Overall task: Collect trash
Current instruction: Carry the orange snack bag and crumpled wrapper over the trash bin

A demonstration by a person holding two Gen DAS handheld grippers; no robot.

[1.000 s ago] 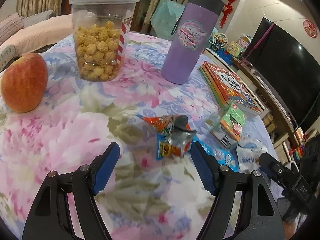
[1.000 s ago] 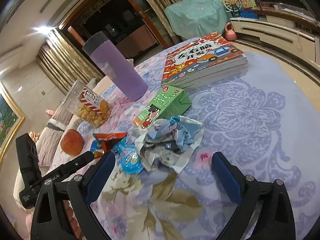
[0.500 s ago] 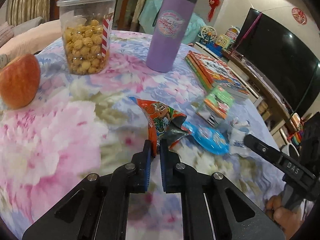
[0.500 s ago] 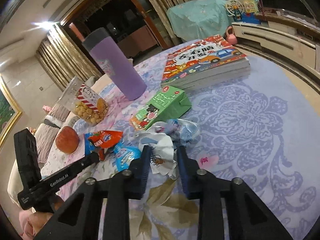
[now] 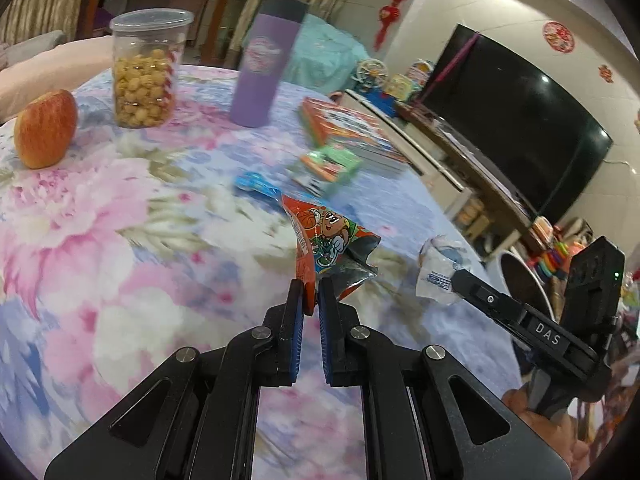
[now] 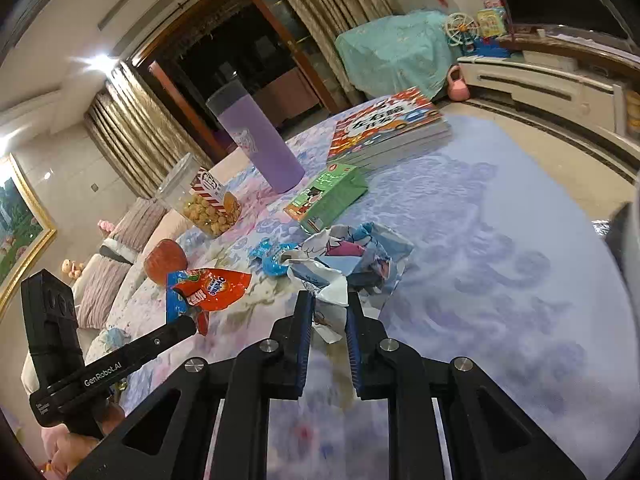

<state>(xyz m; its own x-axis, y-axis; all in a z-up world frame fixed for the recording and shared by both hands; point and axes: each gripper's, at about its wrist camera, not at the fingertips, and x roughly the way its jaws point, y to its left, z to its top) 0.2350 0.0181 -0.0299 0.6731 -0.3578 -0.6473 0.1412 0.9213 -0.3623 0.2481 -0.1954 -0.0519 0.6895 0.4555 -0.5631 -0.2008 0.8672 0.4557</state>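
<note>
We hold two pieces of trash at once, so that one trip can clear both. The orange snack wrapper (image 5: 326,246) is pinched by its near edge in our left gripper (image 5: 311,294), jaws pressed almost together on the thin foil; gripped there, the rest of the wrapper stands up off the flowered tablecloth (image 5: 120,240) and should not drag. The crumpled paper wrapper (image 6: 352,256) sits in our right gripper (image 6: 327,304), whose jaws have just been closing and now clamp a white fold of it. They stop wider than the left pair because the wad is bulky. Most of the wad hangs beyond the fingertips, so we judge this grip the looser one.

One piece of trash is left on the cloth: the small blue wrapper (image 6: 272,256), just left of the crumpled paper in the right wrist view. It still needs collecting.

Farther off stand the things that stay: the green carton (image 6: 326,196), the stack of books (image 6: 388,128), the purple tumbler (image 5: 266,76), the popcorn jar (image 5: 144,68) and the apple (image 5: 46,130) at far left. To the right, past the table edge, a round bin (image 5: 524,284) shows beside the right gripper, probably where both loads go.
</note>
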